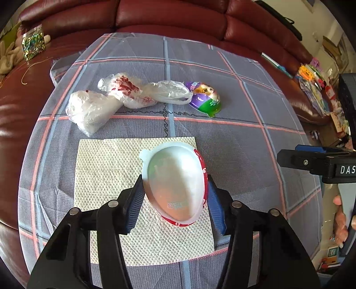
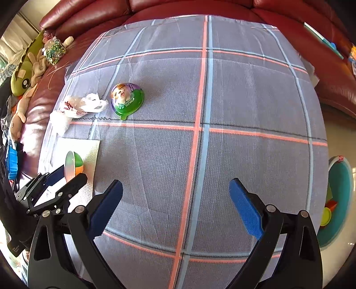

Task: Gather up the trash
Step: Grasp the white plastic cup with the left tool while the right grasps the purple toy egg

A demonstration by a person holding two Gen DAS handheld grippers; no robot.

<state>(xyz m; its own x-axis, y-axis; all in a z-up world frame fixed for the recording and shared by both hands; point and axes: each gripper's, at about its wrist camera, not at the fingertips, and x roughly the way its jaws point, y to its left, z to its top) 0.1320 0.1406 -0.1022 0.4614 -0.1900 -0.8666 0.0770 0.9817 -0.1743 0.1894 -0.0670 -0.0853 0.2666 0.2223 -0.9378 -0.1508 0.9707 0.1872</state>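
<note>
Left gripper (image 1: 175,195): blue pads pinching an egg-shaped plastic shell (image 1: 175,182) from both sides, hollow white inside facing the camera, red rim along the right edge. Held just above a paper towel (image 1: 106,169) spread flat on the checked cloth (image 1: 244,144).

Farther back on the cloth: a crumpled plastic bag (image 1: 115,97) with red print, and just to its right a 2nd egg shell half (image 1: 205,97), purple and green with a cartoon puppy, lying dome up, touching the bag's handle.

Right gripper (image 2: 175,204): fingers spread wide, nothing between them, poised over bare cloth, well apart from the puppy shell.

Around the cloth: red leather sofa (image 1: 169,15), with a glitter jar (image 1: 33,45) at the far left.
</note>
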